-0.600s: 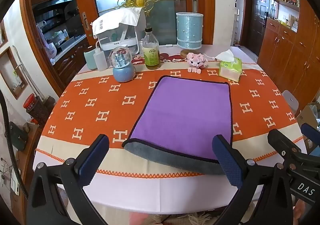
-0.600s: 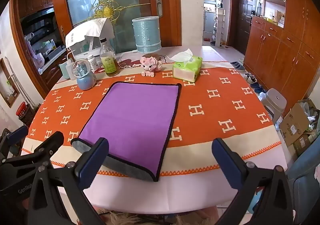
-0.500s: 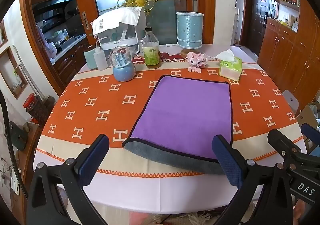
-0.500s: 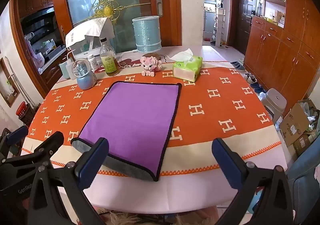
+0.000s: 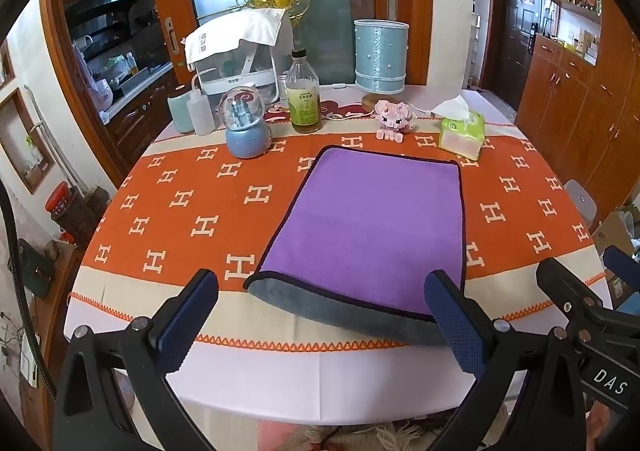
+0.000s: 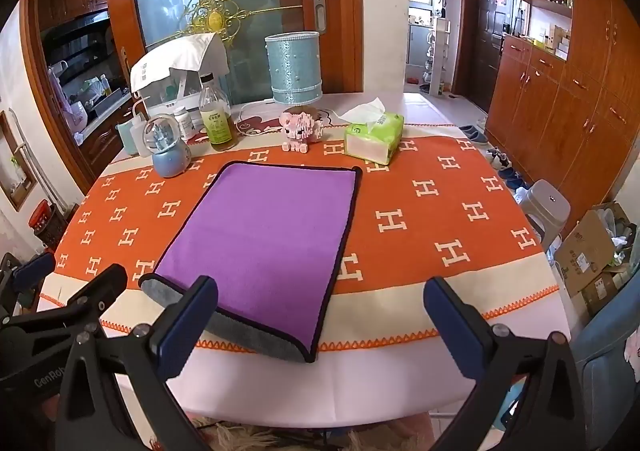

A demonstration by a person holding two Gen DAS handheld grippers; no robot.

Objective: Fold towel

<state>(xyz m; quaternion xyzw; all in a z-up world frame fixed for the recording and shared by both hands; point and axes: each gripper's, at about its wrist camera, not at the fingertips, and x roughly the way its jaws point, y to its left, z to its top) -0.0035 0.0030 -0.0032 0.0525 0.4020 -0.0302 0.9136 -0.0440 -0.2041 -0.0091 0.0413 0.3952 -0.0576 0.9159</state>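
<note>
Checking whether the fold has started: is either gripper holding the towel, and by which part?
Nothing is held. Left gripper and right gripper are both open, short of the purple towel.

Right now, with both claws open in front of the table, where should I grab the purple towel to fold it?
Grip the purple towel at its two near corners, coming in low from the table's near edge. That edge curls up, showing the grey underside, so a finger can probably slip under. Left claw takes the near-left corner, right claw the near-right corner.
</note>
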